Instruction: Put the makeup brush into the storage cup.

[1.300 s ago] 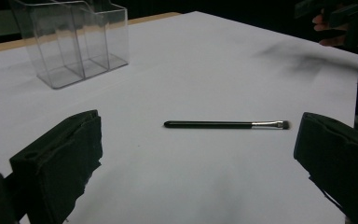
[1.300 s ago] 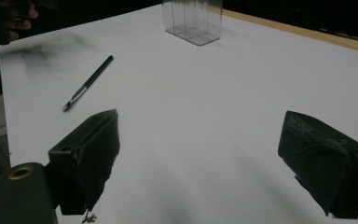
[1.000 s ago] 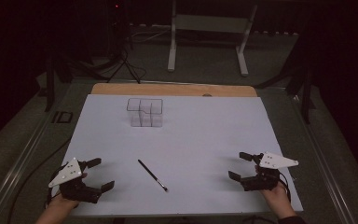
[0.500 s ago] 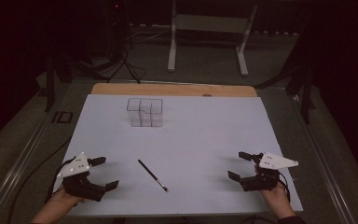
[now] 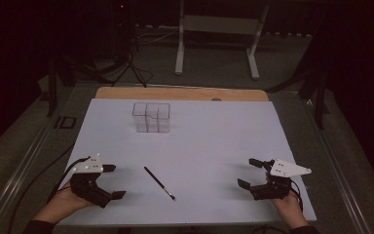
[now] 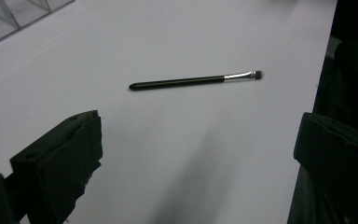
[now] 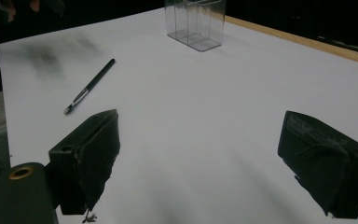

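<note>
Lies flat on the white sheet: brush (image 5: 159,183), long axis diagonal, bristles toward the near edge. Nearer to left gripper (image 5: 110,181), wide open, empty. Right gripper (image 5: 249,172) also open, empty, well apart.

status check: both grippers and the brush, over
Left gripper open, empty, beside the brush. Right gripper open, empty, farther off. Brush flat on the white sheet, untouched. Nothing between; clear organizer sits at the far side.
</note>
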The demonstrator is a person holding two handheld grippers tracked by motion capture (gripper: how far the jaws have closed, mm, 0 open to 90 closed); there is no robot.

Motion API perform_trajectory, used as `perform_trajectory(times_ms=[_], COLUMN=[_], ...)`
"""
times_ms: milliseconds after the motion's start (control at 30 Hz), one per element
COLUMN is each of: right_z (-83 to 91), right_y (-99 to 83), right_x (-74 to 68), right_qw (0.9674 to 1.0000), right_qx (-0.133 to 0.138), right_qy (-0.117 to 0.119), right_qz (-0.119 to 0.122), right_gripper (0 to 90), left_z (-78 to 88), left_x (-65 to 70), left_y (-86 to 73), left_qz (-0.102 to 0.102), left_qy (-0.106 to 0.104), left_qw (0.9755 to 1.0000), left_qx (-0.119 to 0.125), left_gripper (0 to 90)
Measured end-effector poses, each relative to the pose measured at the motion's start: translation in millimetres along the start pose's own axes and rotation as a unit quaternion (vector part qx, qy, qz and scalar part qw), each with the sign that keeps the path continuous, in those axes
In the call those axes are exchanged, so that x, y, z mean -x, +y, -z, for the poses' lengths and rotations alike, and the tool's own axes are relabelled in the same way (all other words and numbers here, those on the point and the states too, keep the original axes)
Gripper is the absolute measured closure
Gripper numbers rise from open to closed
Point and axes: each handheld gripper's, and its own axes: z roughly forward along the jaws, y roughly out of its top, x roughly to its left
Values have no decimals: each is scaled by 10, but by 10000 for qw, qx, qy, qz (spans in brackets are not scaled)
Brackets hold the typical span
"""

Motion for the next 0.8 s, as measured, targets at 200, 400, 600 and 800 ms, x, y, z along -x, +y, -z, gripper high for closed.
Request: perform_trajectory(times_ms=[200,400,600,800], right_z=[7,-3,-5,-12], right_y=[2,3,0,2], right_x=[5,1,2,-4], right_qw=[10000,10000,10000,10000], right_qx=[26,6,9,0], right_qy=[2,30,35,51], right_qz=[-8,3,-18,-27], right_gripper=[127,127,127,127], left_z=[-55,-83,-106,-164], left_x=[-14,-25,-46,-71], left_y=[80,165,261,368], left_qz=[-251,-432,-533,-571], left_qy=[-156,-316,-426,-616], left_qw=[9992,9971,9944,9891], left_qx=[-279,-533,-803,-1208], left_gripper=[28,30,30,29])
